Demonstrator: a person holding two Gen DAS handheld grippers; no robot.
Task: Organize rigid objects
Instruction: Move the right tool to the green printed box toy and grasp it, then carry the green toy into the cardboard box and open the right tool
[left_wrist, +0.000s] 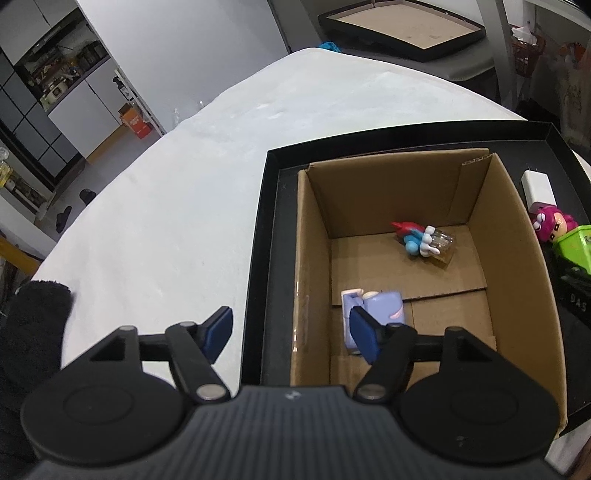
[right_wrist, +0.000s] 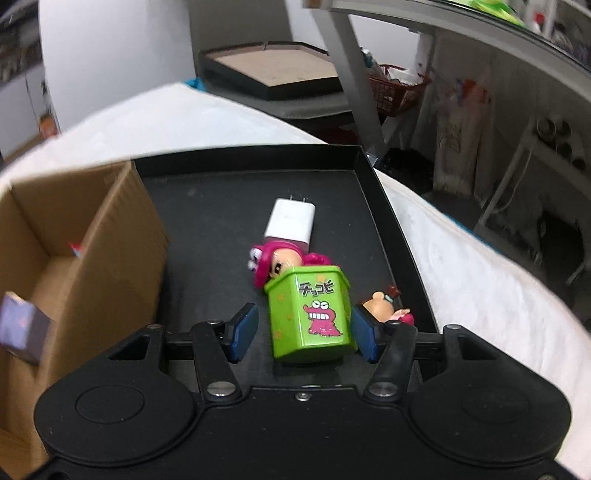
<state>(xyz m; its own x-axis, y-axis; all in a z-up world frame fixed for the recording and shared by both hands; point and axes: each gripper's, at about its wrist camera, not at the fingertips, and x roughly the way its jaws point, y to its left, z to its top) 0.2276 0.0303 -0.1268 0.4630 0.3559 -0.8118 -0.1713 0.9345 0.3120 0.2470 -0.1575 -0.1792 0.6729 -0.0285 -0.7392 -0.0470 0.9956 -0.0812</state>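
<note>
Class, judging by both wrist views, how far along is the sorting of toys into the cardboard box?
Done: a red-and-blue figure and lilac toy lie in the cardboard box. In hand: the right gripper, open, straddles the green box. Left on the black tray: white charger, pink-haired figure, small figure.

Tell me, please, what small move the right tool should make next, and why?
Probably close the right tool on the green box. The box lies on the black tray between the open pads, with a gap on the left side, so nothing is gripped yet. The cardboard box beside it already holds two toys, so this one likely goes there next.
</note>
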